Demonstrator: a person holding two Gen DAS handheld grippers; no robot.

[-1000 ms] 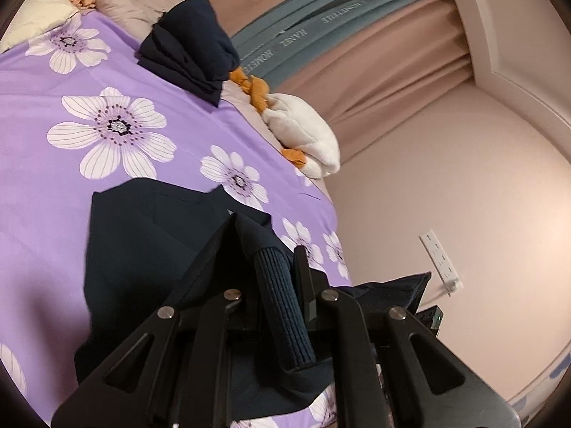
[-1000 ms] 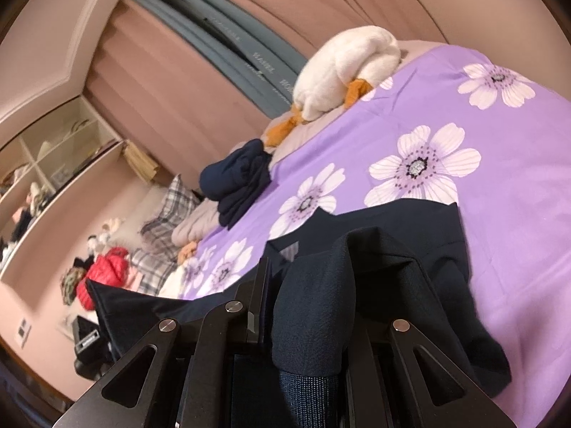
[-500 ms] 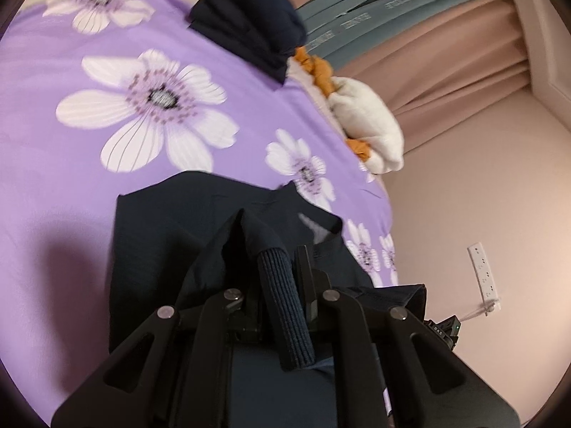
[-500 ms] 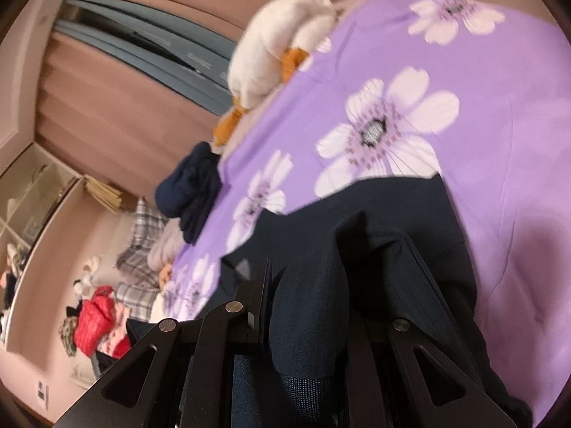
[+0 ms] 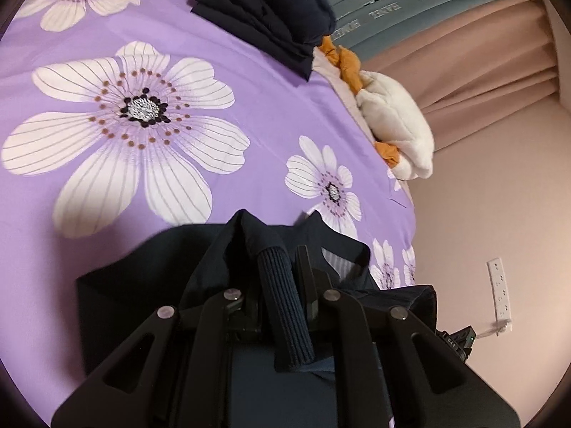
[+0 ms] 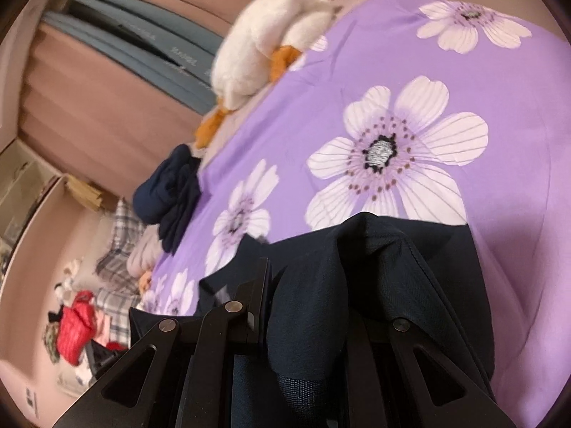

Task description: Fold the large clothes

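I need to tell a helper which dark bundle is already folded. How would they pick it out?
On the purple flowered bedspread, look to the far edge by the curtains. The folded navy pile sits beside the white plush duck, apart from the navy garment in the grippers.

Open bedsheet (image 5: 249,114) ahead; clothes pile (image 5: 264,10) beyond

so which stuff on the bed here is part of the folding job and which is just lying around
Part of the job:
- navy garment, pinched in both sets of jaws
- left gripper, shut on its ribbed hem
- right gripper, shut on a bunched edge
- purple flowered bedspread, the folding surface

Just lying about:
- dark navy clothes pile
- white plush duck
- red bag
- plaid fabric
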